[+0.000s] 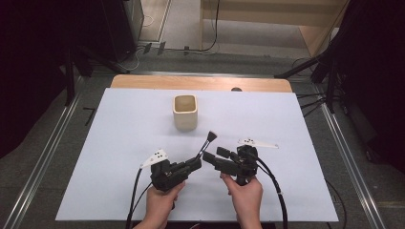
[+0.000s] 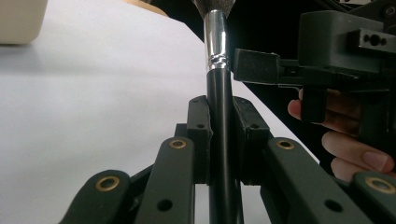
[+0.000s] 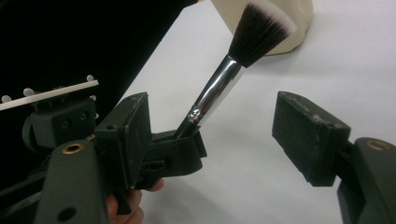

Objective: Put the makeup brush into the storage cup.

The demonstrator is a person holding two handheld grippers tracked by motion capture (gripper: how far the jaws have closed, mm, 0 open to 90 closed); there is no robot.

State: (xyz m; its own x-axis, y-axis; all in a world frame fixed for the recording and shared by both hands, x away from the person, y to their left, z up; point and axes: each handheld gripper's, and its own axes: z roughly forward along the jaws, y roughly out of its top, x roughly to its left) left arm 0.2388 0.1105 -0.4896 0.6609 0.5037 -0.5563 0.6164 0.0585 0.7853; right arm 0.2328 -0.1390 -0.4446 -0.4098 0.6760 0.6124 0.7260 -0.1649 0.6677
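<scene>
A makeup brush [image 1: 207,142] with a black handle, silver ferrule [image 2: 216,37] and dark, white-tipped bristles [image 3: 259,32] sticks up at a slant toward the far right. My left gripper [image 1: 195,163] is shut on its black handle [image 2: 219,135]. My right gripper [image 1: 208,158] is open, its jaws wide apart on either side of the ferrule [image 3: 212,100] without touching it. A beige square cup [image 1: 185,111] stands upright at the far middle of the table, empty as far as I can see. The left gripper [image 3: 175,149] sits just behind the right one's left pad.
The white table cover [image 1: 119,143] is bare around both hands. A wooden table edge [image 1: 143,82] runs along the far side. Dark stands and cables flank the table on the floor to the left and right.
</scene>
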